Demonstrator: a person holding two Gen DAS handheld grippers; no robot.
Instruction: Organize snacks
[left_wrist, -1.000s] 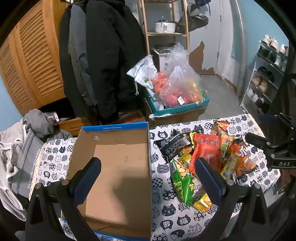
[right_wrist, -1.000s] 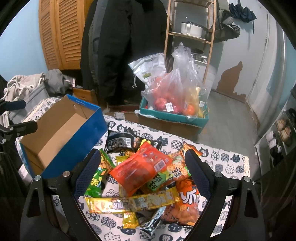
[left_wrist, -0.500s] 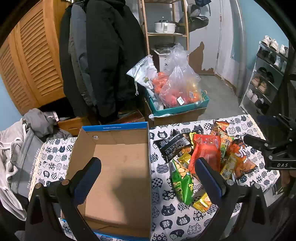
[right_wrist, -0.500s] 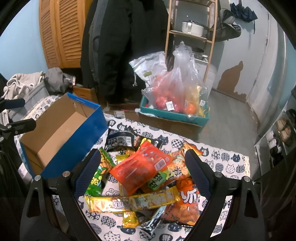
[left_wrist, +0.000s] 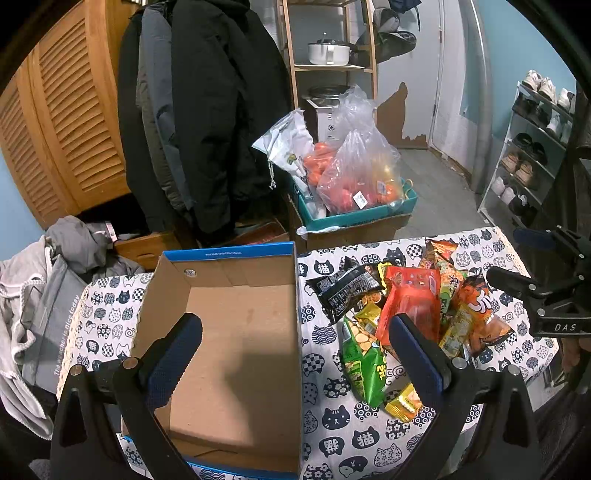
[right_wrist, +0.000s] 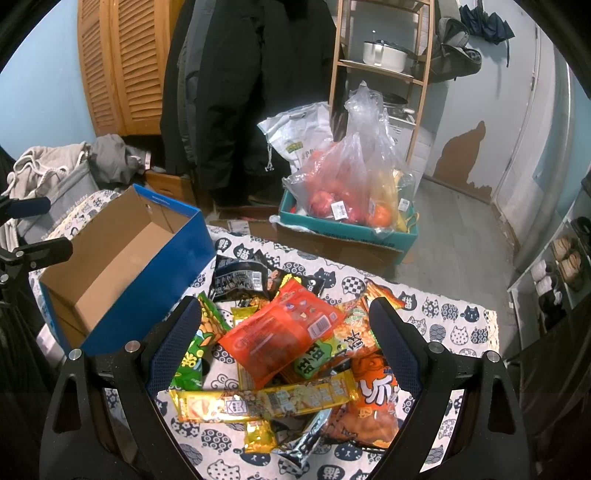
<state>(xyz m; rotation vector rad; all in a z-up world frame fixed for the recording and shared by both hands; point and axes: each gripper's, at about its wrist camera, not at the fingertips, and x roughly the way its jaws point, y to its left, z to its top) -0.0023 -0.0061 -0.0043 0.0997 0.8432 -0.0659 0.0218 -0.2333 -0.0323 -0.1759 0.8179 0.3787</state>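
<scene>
From the left wrist view, the left gripper (left_wrist: 293, 341) hangs with its jaws spread wide and nothing between them, above the blue cardboard box (left_wrist: 229, 332), which stands bare inside on the left half of the table (left_wrist: 347, 432) with its cat-print cloth. The snack pile (left_wrist: 402, 317) lies just right of the box, toward the table's right edge, every packet outside the box. The right gripper shows only as a dark frame at the right margin.

From the right wrist view, the right gripper (right_wrist: 284, 334) hovers over the pile, jaws released and empty, straddling the red-orange packet (right_wrist: 280, 336) that lies on top. A long yellow packet (right_wrist: 264, 400) lies across the near edge of the pile.

The sorting looks not yet begun: the step in hand is the first pick. The next move likely calls for lowering onto the top packet and closing on it without dragging its neighbours.
</scene>
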